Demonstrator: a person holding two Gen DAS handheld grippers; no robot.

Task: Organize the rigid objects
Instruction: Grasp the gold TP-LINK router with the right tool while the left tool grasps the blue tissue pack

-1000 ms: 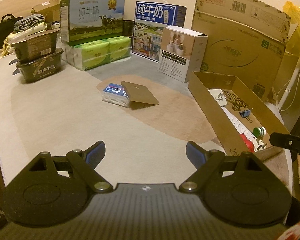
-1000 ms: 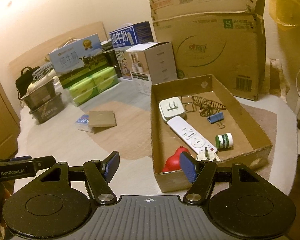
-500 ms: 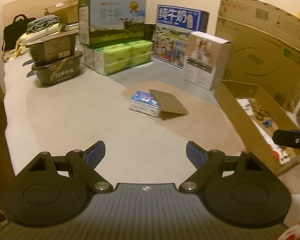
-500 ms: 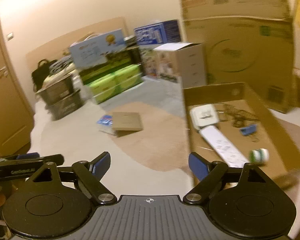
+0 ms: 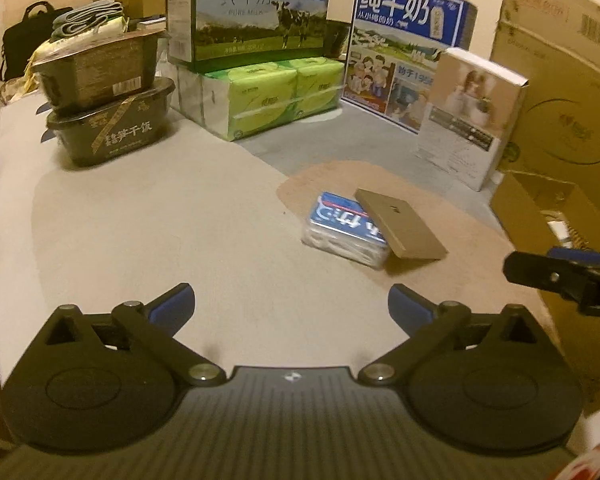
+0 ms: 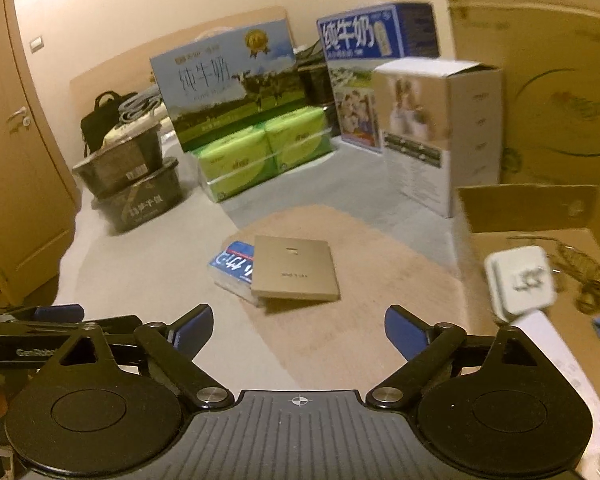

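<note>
- Left gripper point(image 5: 290, 304) tilts downward above the desk point(image 5: 140, 220), jaws just opened wide, empty.
- Right gripper point(image 6: 299, 326) likewise, jaws just widened, empty.
- Flat tan box point(image 6: 294, 268) leans on a tissue pack point(image 6: 234, 266), ahead of both.

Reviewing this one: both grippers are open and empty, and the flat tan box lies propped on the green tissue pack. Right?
Not quite. The flat tan box leans on the small blue packet, not the green tissue pack, which sits further back under a milk carton. The right wrist view shows it. Both grippers are open and empty.
</note>
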